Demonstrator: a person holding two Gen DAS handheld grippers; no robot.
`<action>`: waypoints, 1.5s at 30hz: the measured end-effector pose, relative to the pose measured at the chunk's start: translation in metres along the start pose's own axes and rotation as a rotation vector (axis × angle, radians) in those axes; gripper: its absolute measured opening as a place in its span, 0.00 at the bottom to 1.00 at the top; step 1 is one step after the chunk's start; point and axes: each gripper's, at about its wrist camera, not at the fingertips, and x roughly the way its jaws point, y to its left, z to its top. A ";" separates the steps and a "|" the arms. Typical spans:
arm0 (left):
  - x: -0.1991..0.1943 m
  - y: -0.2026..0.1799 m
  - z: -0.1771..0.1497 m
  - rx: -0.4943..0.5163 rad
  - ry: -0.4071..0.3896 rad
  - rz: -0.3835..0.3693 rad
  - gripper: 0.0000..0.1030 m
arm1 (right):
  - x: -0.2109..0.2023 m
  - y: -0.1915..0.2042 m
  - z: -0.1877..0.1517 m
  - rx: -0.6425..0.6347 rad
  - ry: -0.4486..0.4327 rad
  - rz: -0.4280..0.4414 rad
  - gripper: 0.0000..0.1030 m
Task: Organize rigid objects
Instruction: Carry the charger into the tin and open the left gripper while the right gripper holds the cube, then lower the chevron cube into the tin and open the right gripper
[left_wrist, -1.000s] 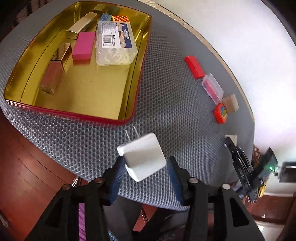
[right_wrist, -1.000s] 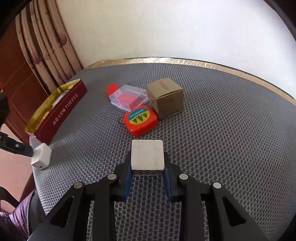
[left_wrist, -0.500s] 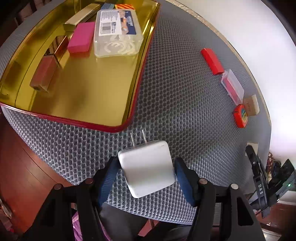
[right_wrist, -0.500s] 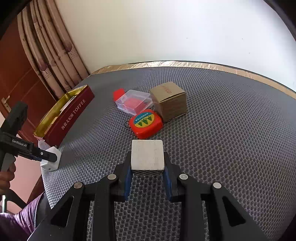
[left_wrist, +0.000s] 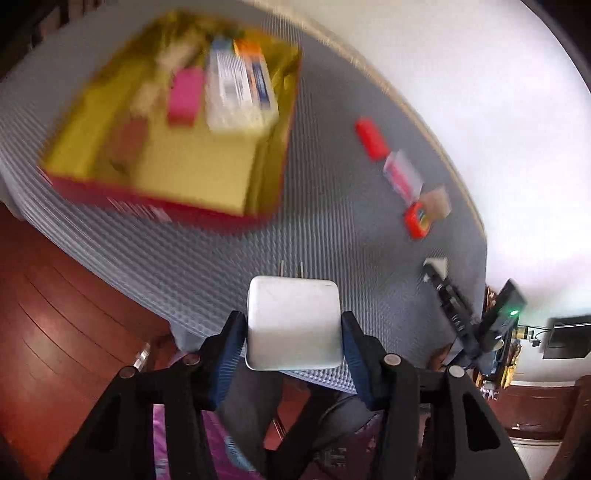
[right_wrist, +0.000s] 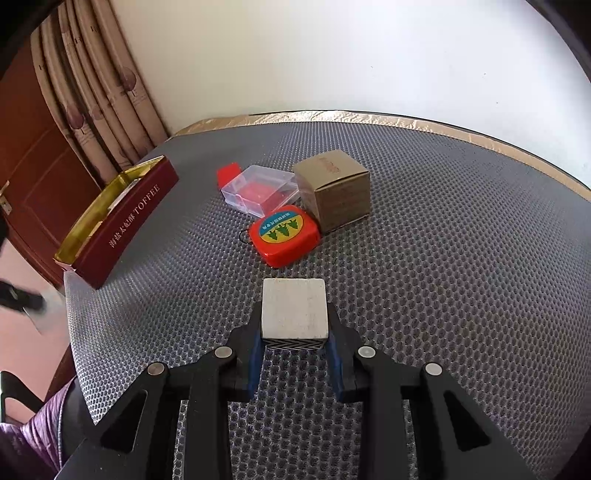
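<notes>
Holding the white charger (left_wrist: 293, 325) between our left gripper's (left_wrist: 293, 334) blue pads, jaws having just closed onto it, we carry it clear of the grey mat (left_wrist: 332, 229), prongs pointing toward the blurred gold-lined tin (left_wrist: 273, 162). Our right gripper (right_wrist: 294, 341) is clamped narrowly on a small white block (right_wrist: 294, 308), near the red tape measure (right_wrist: 283, 236), the cardboard box (right_wrist: 338, 190) and the clear case (right_wrist: 258, 190).

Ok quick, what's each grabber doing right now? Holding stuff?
Left gripper: shut on the white charger, jaws just closed in.
Right gripper: shut on the white block.
</notes>
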 end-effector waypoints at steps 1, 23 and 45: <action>-0.010 -0.001 0.006 0.006 -0.030 0.012 0.52 | 0.001 0.000 0.000 0.002 0.001 -0.004 0.26; 0.013 0.051 0.129 0.135 -0.093 0.265 0.52 | 0.015 0.008 0.004 0.000 0.019 -0.047 0.27; -0.087 0.096 -0.028 0.056 -0.556 0.535 0.55 | -0.022 0.166 0.077 -0.193 -0.054 0.116 0.26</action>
